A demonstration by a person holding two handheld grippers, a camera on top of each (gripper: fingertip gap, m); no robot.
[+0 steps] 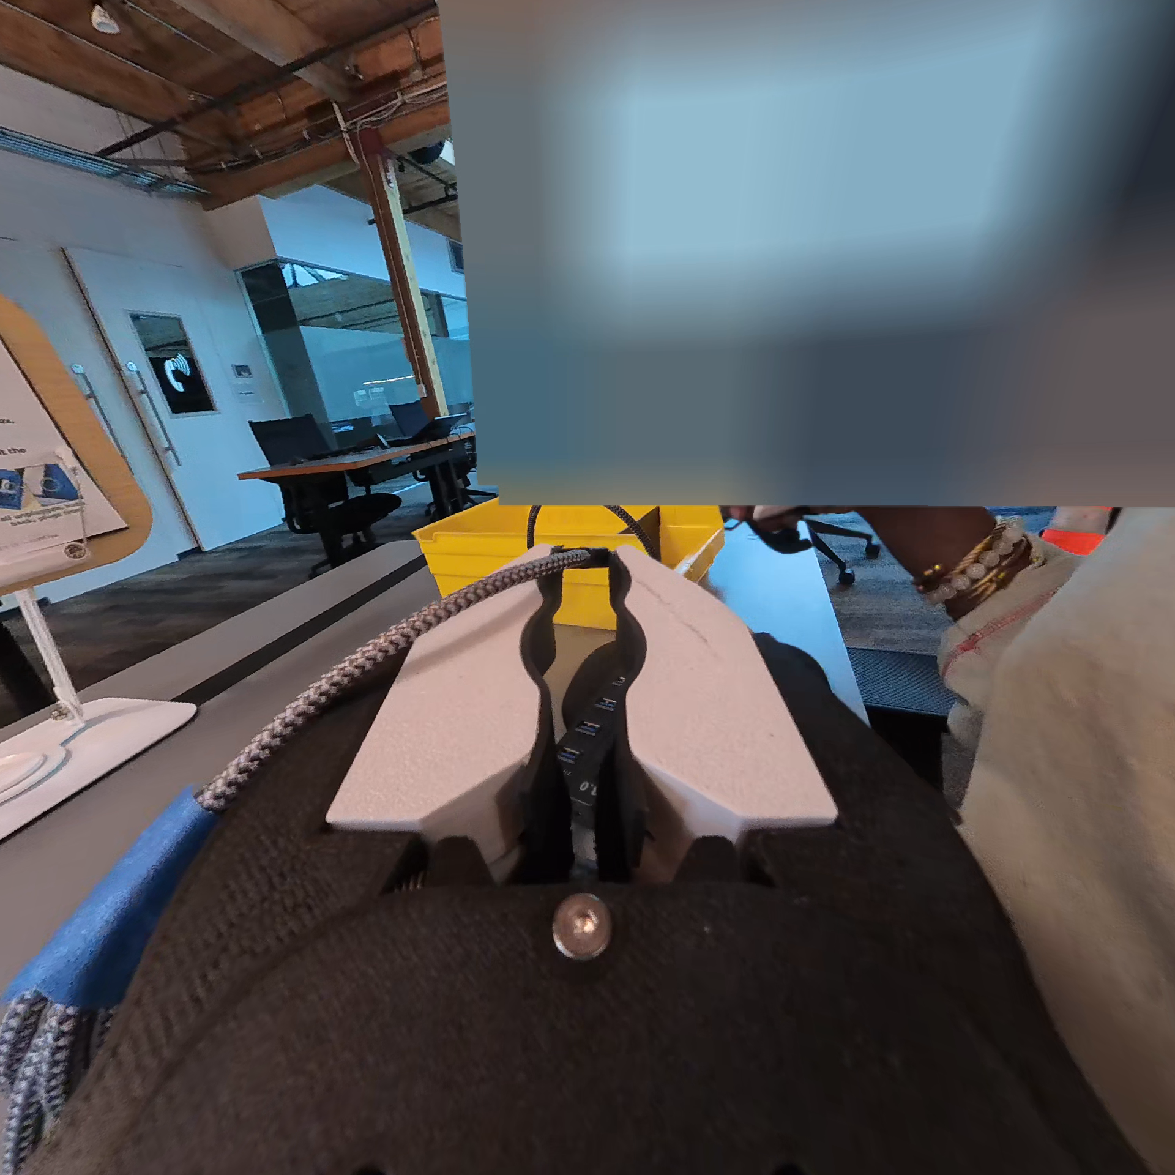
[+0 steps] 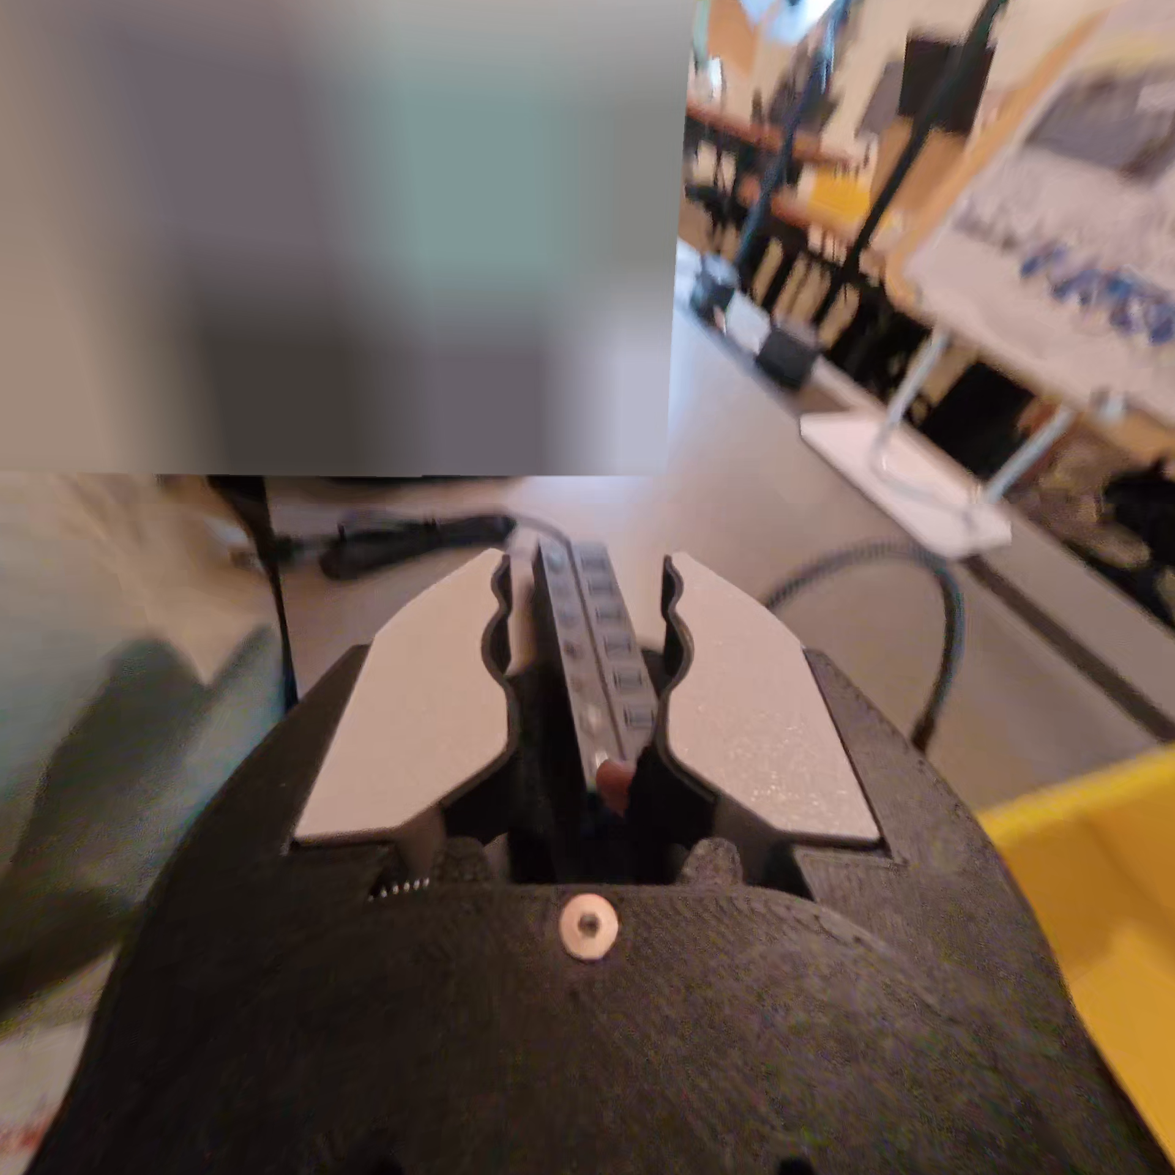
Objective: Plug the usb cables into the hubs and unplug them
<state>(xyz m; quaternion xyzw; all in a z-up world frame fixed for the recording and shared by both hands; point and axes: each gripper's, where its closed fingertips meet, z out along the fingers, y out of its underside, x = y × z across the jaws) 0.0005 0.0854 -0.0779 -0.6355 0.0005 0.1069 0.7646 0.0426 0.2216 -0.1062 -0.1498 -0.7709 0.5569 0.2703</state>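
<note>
Two hand-held tools, each with a coarse black printed body and a pair of pale grey fingers with wavy black-lined inner edges. Left tool (image 1: 582, 563): silver round-head screw (image 1: 581, 925) centred on the body, grey-and-black braided cable (image 1: 356, 674) running along its left side, wrapped lower down in blue tape (image 1: 121, 903). Right tool (image 2: 585, 566): flat silver hex-socket screw (image 2: 589, 924) at centre, small row of metal spring coils (image 2: 398, 886) showing at the base of its left finger. At the right edge of the left wrist view, cream sleeve (image 1: 1049, 731) with red stitching, beaded and gold bracelets (image 1: 973, 563) stacked at the wrist.
</note>
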